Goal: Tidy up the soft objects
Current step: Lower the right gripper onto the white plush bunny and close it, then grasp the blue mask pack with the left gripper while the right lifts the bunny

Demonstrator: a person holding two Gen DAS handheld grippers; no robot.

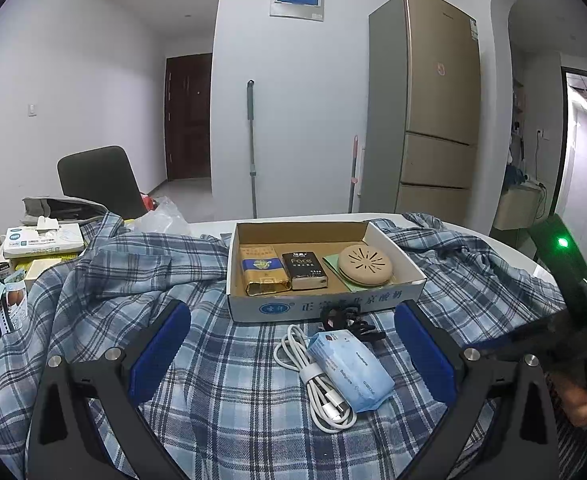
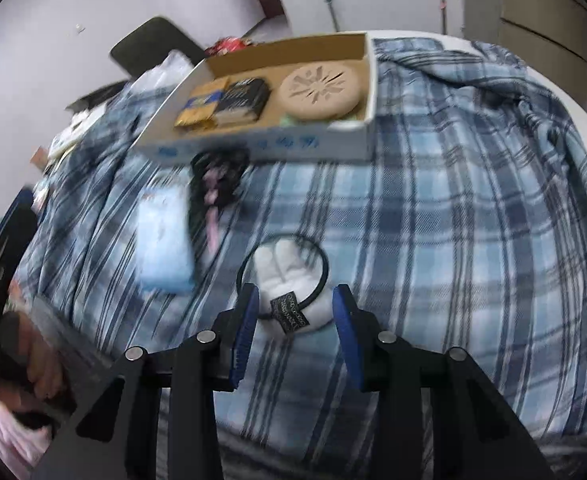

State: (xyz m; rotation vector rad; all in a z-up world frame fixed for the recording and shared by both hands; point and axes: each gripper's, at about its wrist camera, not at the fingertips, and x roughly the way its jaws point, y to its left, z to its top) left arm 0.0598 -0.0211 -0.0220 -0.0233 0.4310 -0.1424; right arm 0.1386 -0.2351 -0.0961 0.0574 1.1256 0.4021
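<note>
The white plush hair tie (image 2: pixel 291 292) sits between the right gripper (image 2: pixel 295 312) pads, clamped, above the plaid cloth (image 2: pixel 453 240). The left gripper (image 1: pixel 291 344) hovers level, jaws wide apart, around the tissue pack (image 1: pixel 351 370) and white cable (image 1: pixel 317 380), before the cardboard box (image 1: pixel 325 306).

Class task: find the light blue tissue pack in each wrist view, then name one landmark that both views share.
Left wrist view: blue tissue pack, lower centre, beside the white cable.
Right wrist view: blurred, left of centre.
Shared landmark: the cardboard box just behind it.
</note>
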